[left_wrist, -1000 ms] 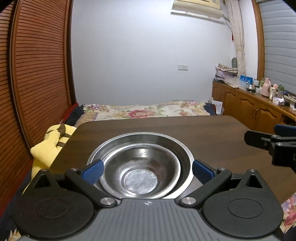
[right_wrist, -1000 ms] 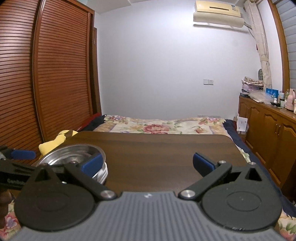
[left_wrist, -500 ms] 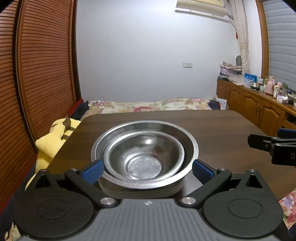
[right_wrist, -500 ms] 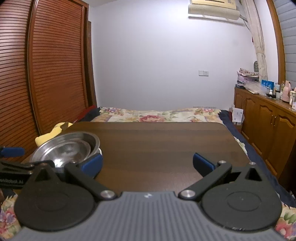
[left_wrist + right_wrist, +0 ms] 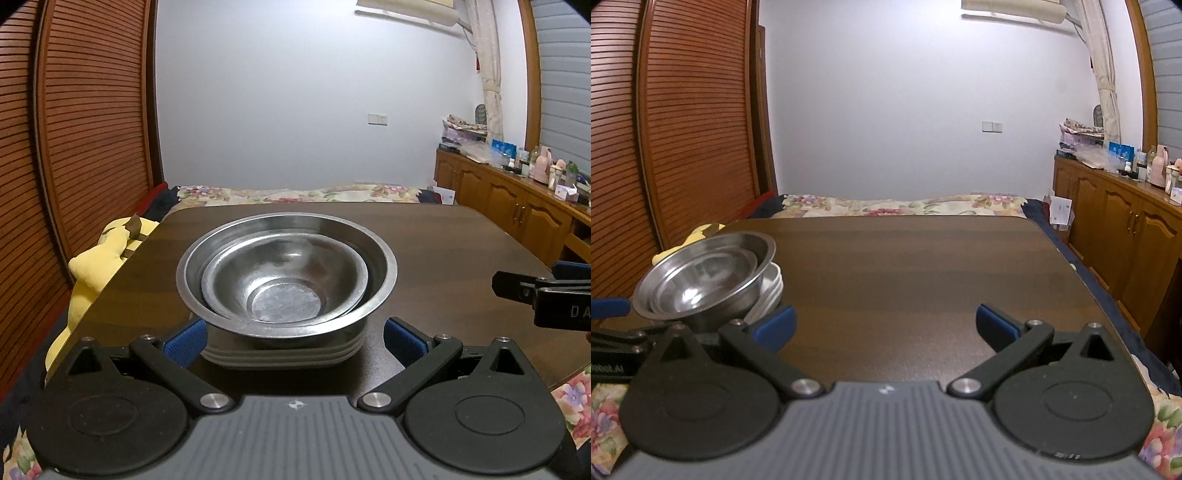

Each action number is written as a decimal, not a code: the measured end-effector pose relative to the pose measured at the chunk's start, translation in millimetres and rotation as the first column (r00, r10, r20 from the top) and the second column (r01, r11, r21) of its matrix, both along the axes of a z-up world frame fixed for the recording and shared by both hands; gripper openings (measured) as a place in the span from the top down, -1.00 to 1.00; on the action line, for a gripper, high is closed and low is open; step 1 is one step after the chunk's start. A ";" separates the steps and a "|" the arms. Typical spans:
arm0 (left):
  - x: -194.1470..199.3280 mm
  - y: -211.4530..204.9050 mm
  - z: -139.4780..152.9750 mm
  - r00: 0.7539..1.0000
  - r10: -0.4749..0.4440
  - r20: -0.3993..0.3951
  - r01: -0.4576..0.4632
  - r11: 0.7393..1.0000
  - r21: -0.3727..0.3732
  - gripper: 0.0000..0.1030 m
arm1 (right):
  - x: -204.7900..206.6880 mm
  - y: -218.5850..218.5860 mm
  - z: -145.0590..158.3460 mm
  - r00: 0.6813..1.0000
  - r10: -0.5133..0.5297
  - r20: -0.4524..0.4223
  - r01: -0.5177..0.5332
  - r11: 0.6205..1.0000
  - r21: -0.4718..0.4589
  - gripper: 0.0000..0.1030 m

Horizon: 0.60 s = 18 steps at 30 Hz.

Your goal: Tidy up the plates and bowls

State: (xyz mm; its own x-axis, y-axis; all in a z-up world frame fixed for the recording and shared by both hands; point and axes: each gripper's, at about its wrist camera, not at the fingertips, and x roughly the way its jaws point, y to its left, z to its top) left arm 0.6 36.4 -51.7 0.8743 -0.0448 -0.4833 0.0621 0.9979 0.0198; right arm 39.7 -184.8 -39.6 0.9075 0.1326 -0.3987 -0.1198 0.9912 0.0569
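Two steel bowls are nested, the small bowl (image 5: 284, 280) inside the large bowl (image 5: 384, 273). They rest on a stack of pale plates (image 5: 280, 356) on the dark wooden table (image 5: 443, 236). My left gripper (image 5: 295, 341) is open, its blue pads flanking the near side of the plate stack without touching it. In the right wrist view the bowls (image 5: 705, 273) and plates (image 5: 774, 286) sit at the left. My right gripper (image 5: 885, 325) is open over bare table, to the right of the stack.
A yellow plush toy (image 5: 99, 258) lies off the table's left edge, by the louvred wardrobe doors (image 5: 74, 129). A bed with a floral cover (image 5: 295, 192) lies beyond the table's far edge. Wooden cabinets (image 5: 517, 210) carrying bottles line the right wall.
My left gripper has drawn back and dropped lower, so the bowls look farther off and the plate stack under them has come into view. The right gripper has shifted only slightly.
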 end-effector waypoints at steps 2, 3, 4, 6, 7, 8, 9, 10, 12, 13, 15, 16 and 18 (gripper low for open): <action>-0.4 0.0 -0.5 1.000 0.003 -0.001 -0.003 1.000 -0.001 -1.00 | 0.3 -1.2 0.0 1.000 0.001 -0.002 -0.001 1.000 0.002 -1.00; -0.2 0.1 -0.2 1.000 0.003 -0.001 -0.003 1.000 -0.001 -1.00 | 0.0 -1.1 0.0 1.000 0.001 -0.003 -0.001 1.000 0.002 -1.00; 0.1 0.5 -0.1 1.000 0.004 -0.001 -0.004 1.000 -0.002 -1.00 | -0.1 -1.4 0.0 1.000 0.000 -0.004 0.000 1.000 0.002 -1.00; 0.2 0.5 0.1 1.000 0.005 -0.001 -0.005 1.000 -0.001 -1.00 | 0.0 -1.5 0.6 1.000 0.000 -0.004 0.000 1.000 0.002 -1.00; 0.3 0.9 0.4 1.000 0.007 0.000 -0.007 1.000 0.000 -1.00 | 0.4 -1.7 0.3 1.000 0.000 -0.005 0.000 1.000 0.002 -1.00; 0.4 2.0 0.1 1.000 0.008 0.001 -0.008 1.000 -0.001 -1.00 | 0.8 -2.2 0.1 1.000 0.000 -0.006 0.000 1.000 0.002 -1.00; 0.4 2.5 0.3 1.000 0.009 0.002 -0.009 1.000 -0.002 -1.00 | 0.8 -2.2 0.1 1.000 -0.001 -0.006 0.001 1.000 0.003 -1.00; 0.6 3.0 0.4 1.000 0.009 0.002 -0.009 1.000 -0.002 -1.00 | 1.0 -3.2 -0.7 1.000 -0.003 -0.006 0.003 1.000 0.006 -1.00; 0.7 3.8 0.6 1.000 0.011 0.003 -0.011 1.000 -0.001 -1.00 | 1.4 -4.5 -1.1 1.000 -0.004 -0.006 0.004 1.000 0.007 -1.00; 0.6 4.4 0.9 1.000 0.011 0.003 -0.011 1.000 -0.001 -1.00 | 1.1 -4.5 -1.1 1.000 -0.005 -0.005 0.005 1.000 0.007 -1.00; 0.6 4.5 1.1 1.000 0.012 0.004 -0.012 1.000 -0.001 -1.00 | 1.0 -4.1 -1.3 1.000 -0.004 -0.004 0.004 1.000 0.008 -1.00; 0.7 4.6 1.3 1.000 0.011 0.004 -0.011 1.000 -0.001 -1.00 | 1.2 -4.4 -1.5 1.000 -0.004 -0.005 0.004 1.000 0.007 -1.00; 0.8 4.7 1.3 1.000 0.011 0.003 -0.011 1.000 -0.001 -1.00 | 0.8 -4.5 -1.3 1.000 -0.004 -0.005 0.004 1.000 0.008 -1.00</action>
